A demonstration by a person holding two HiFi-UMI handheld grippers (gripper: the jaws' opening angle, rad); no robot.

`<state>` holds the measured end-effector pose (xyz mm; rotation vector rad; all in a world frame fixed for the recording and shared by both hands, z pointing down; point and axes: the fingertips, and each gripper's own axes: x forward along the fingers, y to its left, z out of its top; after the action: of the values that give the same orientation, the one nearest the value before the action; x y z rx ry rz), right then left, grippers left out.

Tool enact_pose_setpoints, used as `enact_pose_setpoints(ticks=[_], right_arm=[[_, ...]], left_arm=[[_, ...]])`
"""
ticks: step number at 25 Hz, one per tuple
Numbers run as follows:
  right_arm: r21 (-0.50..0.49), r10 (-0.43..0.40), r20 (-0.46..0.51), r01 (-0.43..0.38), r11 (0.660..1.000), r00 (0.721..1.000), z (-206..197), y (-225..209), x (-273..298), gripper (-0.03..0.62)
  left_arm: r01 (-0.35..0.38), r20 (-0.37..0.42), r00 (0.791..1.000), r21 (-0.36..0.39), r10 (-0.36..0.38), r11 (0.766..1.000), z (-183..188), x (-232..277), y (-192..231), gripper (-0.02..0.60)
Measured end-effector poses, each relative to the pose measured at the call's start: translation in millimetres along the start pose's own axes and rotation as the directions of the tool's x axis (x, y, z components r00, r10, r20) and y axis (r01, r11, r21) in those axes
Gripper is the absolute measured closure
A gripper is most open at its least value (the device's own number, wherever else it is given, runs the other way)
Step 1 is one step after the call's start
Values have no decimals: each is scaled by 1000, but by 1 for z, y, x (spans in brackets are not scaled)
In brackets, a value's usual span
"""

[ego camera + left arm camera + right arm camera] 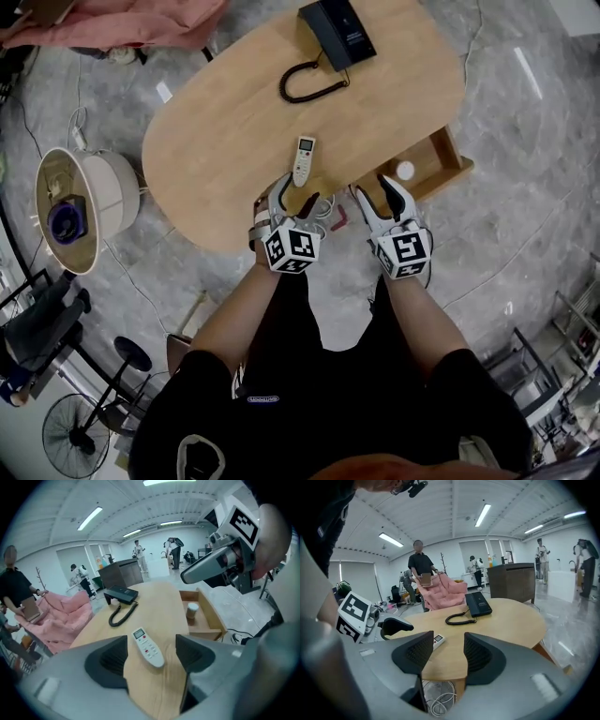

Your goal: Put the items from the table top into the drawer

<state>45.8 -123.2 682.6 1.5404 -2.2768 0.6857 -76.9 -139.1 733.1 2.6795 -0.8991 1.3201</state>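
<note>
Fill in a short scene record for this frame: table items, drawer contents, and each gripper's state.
table: oval light wooden table
on table: white remote control; black desk telephone with coiled cord
drawer: open wooden drawer, holding a small white-lidded cup
left gripper: open, empty; white remote control lies ahead of its jaws
right gripper: open, empty
progress: both table items not yet in the drawer
</note>
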Motion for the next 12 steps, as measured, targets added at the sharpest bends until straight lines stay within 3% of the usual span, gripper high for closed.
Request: enact_pose_setpoints(ticks=[6,12], right_arm=[[9,18,-74,-17,1000,997,-11,23,48,330],[8,31,-175,-30,1000,984,-41,52,93,316]], left_arm=[[-83,53,994,-168,93,982,-21,-31,58,259],[-137,79,985,-205,156,969,-39,-53,93,264]])
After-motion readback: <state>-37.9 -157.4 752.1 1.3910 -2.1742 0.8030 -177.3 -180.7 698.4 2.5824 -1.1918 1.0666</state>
